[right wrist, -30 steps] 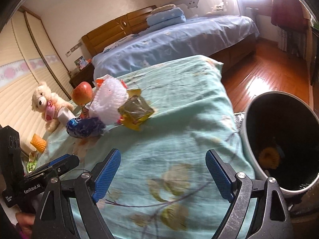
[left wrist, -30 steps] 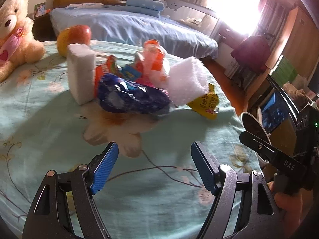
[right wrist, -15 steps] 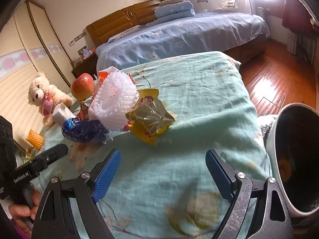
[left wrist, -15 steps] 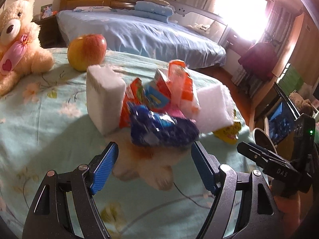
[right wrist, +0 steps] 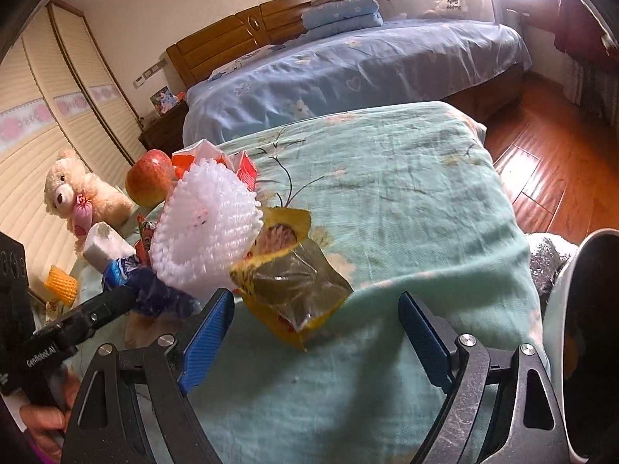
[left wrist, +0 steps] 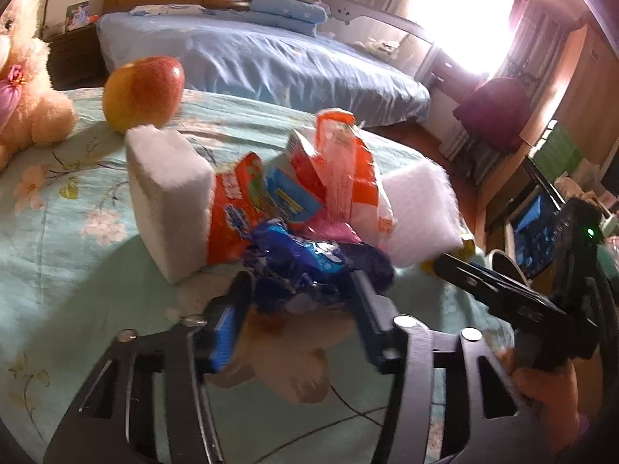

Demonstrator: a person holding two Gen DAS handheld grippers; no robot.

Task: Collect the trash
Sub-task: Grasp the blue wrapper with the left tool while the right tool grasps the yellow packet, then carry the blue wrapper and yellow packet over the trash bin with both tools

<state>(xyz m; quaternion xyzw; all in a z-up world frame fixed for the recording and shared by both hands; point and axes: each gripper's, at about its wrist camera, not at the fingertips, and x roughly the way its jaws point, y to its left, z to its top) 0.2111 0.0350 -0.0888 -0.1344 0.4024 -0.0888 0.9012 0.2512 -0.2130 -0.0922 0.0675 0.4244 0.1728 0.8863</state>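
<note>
A pile of trash lies on the teal bedspread (right wrist: pixel 406 178). My left gripper (left wrist: pixel 300 301) is open with its fingers on either side of a dark blue wrapper (left wrist: pixel 309 263), which also shows in the right wrist view (right wrist: pixel 147 282). Behind it are orange and red wrappers (left wrist: pixel 340 170), a white foam block (left wrist: pixel 166 189) and a white foam net (left wrist: pixel 418 208). My right gripper (right wrist: pixel 315 324) is open, its fingers either side of a yellow clear packet (right wrist: pixel 294 282) beside the foam net (right wrist: pixel 205 224).
A red apple (left wrist: pixel 145 92) and a teddy bear (left wrist: pixel 23 89) sit at the back left. A dark trash bin (right wrist: pixel 592 332) stands at the right below the bed edge. A blue bed (right wrist: pixel 348 69) lies beyond, with wooden floor (right wrist: pixel 553 162) to the right.
Both grippers have moved forward to the pile. The left fingers have narrowed around the blue wrapper. The right fingers now flank the yellow packet, and the bin has slid to the frame edge.
</note>
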